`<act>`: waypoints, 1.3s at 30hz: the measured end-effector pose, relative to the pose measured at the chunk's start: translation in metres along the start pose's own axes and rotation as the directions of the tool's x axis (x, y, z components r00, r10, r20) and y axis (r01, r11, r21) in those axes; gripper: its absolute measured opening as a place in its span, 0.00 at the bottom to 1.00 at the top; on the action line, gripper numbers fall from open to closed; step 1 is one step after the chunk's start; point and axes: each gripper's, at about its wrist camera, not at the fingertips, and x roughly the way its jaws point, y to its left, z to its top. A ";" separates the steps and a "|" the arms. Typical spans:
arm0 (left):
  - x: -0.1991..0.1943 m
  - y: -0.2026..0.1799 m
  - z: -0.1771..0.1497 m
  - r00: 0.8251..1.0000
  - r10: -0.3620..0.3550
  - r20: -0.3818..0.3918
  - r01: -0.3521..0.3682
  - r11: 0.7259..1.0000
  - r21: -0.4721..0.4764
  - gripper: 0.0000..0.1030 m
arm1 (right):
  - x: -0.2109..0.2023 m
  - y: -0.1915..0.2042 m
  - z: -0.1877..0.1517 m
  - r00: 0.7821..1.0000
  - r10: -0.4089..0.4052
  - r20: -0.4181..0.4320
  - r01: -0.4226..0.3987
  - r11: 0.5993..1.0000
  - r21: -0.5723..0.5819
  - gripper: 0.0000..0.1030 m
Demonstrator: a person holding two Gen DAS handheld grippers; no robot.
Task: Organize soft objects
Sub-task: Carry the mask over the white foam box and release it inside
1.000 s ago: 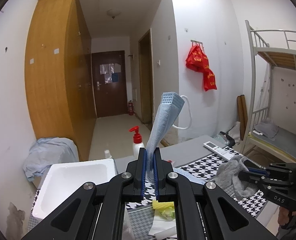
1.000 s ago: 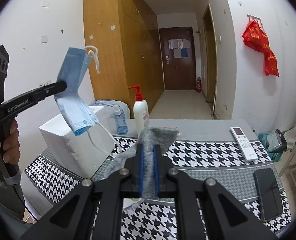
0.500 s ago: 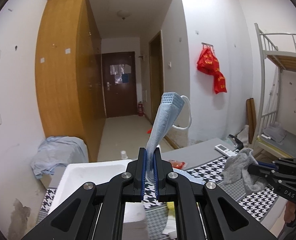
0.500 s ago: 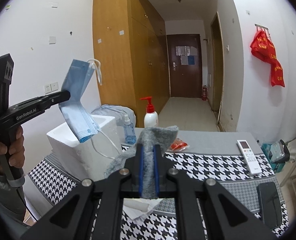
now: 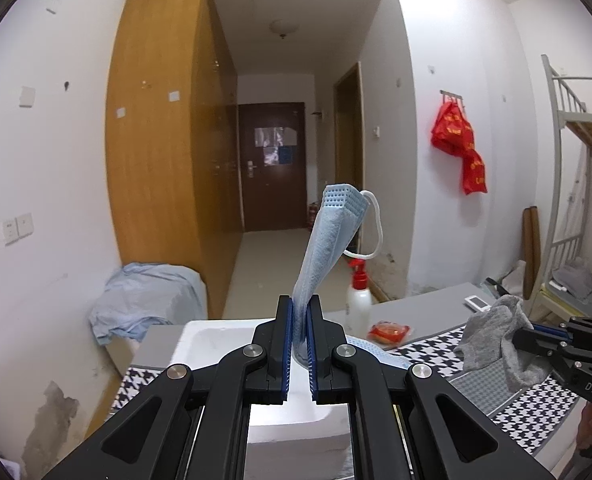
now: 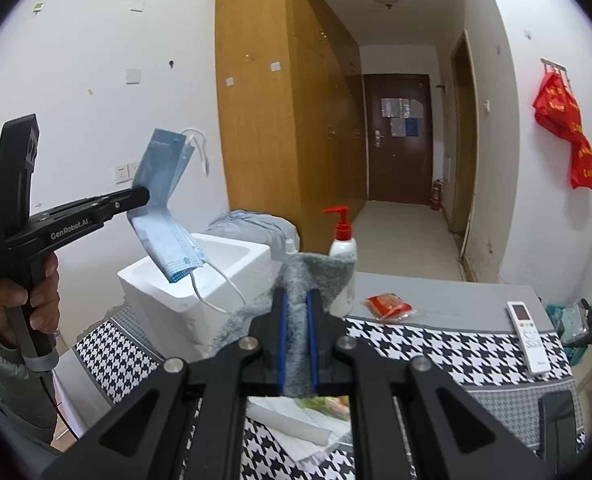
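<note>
At the bottom centre of the left wrist view, the left gripper (image 5: 300,312) is closed tight on a blue face mask (image 5: 328,248), which stands up from the jaws toward the middle of the frame with its white ear loop (image 5: 376,232) curling off its top right. Just beyond the jaws sits a white foam box (image 5: 215,340) on the bench (image 5: 436,308), which wears a black-and-white houndstooth cloth. In the right wrist view, the right gripper (image 6: 296,312) at bottom centre is clamped on a grey fuzzy sock (image 6: 316,272), whose loose end droops to the lower left. Behind it, mid-frame, stand a white pump bottle (image 6: 342,256) with a red top, a red packet (image 6: 388,304) and, at right, a white remote (image 6: 530,336). A wooden wardrobe (image 6: 279,120) and a dark door (image 6: 400,136) fill the far centre.
</note>
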 end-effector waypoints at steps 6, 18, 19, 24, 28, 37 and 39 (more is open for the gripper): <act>0.003 0.012 0.002 0.999 0.039 -0.014 -0.039 0.999 -0.013 0.07 | 0.009 0.013 0.006 0.999 0.040 -0.003 -0.040 0.999 -0.024 0.11; 0.025 0.032 0.000 0.994 0.082 -0.070 -0.085 0.996 -0.032 0.07 | 0.024 0.023 0.014 0.998 0.068 -0.015 -0.069 0.997 -0.041 0.11; 0.027 0.034 -0.001 0.994 0.082 -0.074 -0.085 0.996 -0.033 0.07 | 0.024 0.023 0.014 0.998 0.067 -0.016 -0.068 0.997 -0.042 0.11; 0.041 0.040 -0.002 0.992 0.075 -0.101 -0.079 0.996 -0.031 0.07 | 0.028 0.023 0.015 0.998 0.062 -0.022 -0.063 0.997 -0.047 0.11; 0.052 0.045 -0.004 0.989 0.083 -0.123 -0.087 0.996 -0.031 0.07 | 0.033 0.024 0.016 0.998 0.054 -0.027 -0.055 0.997 -0.050 0.11; 0.075 0.059 -0.014 0.976 0.107 -0.189 -0.115 0.993 -0.033 0.07 | 0.044 0.029 0.015 0.998 0.041 -0.050 -0.044 0.998 -0.053 0.11; 0.078 0.061 -0.017 0.973 0.108 -0.205 -0.116 0.993 -0.032 0.09 | 0.047 0.030 0.015 0.998 0.040 -0.057 -0.043 0.998 -0.053 0.11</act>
